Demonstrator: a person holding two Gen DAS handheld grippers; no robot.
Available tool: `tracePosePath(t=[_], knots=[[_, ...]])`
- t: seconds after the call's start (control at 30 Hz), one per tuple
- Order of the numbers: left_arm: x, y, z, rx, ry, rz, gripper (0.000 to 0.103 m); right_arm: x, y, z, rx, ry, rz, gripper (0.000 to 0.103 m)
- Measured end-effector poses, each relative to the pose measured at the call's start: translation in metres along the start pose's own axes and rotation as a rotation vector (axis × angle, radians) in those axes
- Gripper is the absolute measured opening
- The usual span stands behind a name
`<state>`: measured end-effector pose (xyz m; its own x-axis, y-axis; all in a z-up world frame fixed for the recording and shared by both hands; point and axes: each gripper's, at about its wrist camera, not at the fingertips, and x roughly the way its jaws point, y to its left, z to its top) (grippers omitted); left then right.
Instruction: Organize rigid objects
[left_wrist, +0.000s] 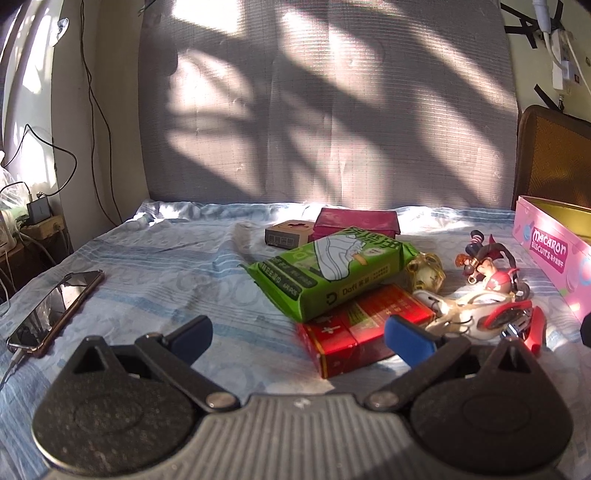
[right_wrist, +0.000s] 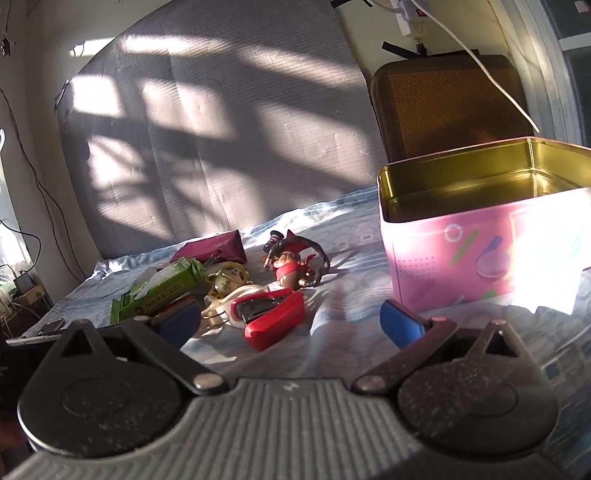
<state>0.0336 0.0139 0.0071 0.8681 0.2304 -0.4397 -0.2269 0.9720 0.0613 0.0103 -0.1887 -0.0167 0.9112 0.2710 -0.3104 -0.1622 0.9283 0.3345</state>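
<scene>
A pile of objects lies on the bed: a green packet (left_wrist: 328, 273) on a red box (left_wrist: 362, 328), a maroon pouch (left_wrist: 358, 221), a small brown box (left_wrist: 290, 236), a yellowish trinket (left_wrist: 426, 275), a red figurine (left_wrist: 487, 269) and a red stapler (left_wrist: 517, 321). My left gripper (left_wrist: 299, 338) is open and empty, just before the red box. The right wrist view shows the stapler (right_wrist: 273, 314), the figurine (right_wrist: 291, 262), the green packet (right_wrist: 162, 291) and an open, empty pink tin (right_wrist: 491, 243) at the right. My right gripper (right_wrist: 291, 321) is open and empty, before the stapler.
A phone (left_wrist: 55, 308) with a cable lies on the bed sheet (left_wrist: 166, 258) at the left. A grey mat (left_wrist: 325, 110) leans on the wall behind. The pink tin (left_wrist: 554, 254) stands at the right edge, a brown case (right_wrist: 443, 107) behind it.
</scene>
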Motion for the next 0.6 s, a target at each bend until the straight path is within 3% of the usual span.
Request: tracePosePath(t=[0.6], knots=[[0.0013, 0.0035, 0.0012, -0.019, 0.01, -0.034, 0.103, -0.0013, -0.0028, 0.0, 0.014, -0.004, 0.007, 0.103]])
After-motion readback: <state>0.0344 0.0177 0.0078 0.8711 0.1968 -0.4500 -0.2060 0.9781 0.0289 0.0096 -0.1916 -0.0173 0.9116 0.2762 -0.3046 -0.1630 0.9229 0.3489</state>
